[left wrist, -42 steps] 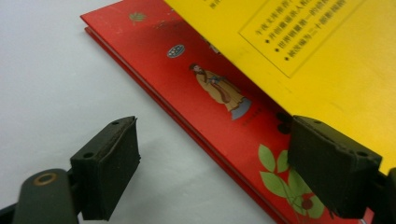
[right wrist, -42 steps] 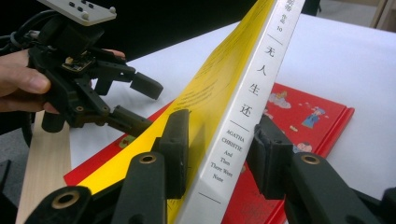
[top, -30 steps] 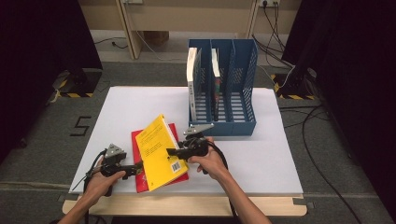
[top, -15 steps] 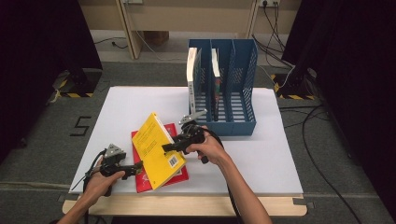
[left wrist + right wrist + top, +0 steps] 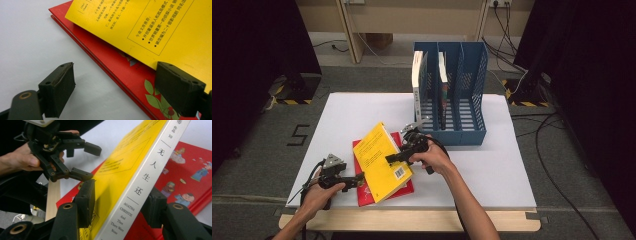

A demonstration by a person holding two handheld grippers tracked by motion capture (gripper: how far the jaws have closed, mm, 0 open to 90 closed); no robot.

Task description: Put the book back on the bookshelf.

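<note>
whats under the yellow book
A red picture book lies flat on the white table beneath the tilted yellow book. Most of its cover is hidden; cartoon figures and green leaves show at the edges.

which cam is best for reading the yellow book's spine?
Right gripper view: the yellow book stands tilted between the right tongs, its white spine text close and legible. Left gripper view shows only its back cover. High view shows the whole book, spine unreadable.
</note>
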